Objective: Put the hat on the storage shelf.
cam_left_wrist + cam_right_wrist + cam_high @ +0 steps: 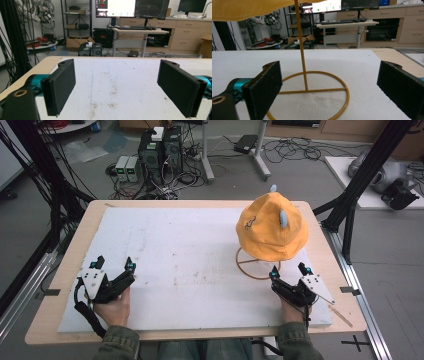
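The right gripper (290,272) rests near the front right corner of the white foam board (190,245), its jaws spread wide with nothing between them. Straight ahead of those jaws, just beside their tips, lies the ring base of a yellow wire stand (257,265). In the right gripper view the ring (312,95) lies flat on the board between the two black pads, and the stand's thin upright rod (300,45) rises from the crossbar in the ring's middle, a little toward the left pad. That rod is the long axis to mind: it stands vertical, and at its top it carries the orange bucket hat (271,227), whose brim (249,8) hangs over the gripper's line of sight. So the hat sits above and slightly beyond the right gripper, over the right half of the board and nearer its far edge than the gripper.

The left gripper (114,267) rests near the front left corner, jaws likewise parted and empty; its own view looks along bare, stained board towards the far edge. It is well apart from the hat, with most of the board's width between.

In my judgement the right hand is plainly the nearer one, and reaching the hat calls for a lift upward and forward, not a push along the board.
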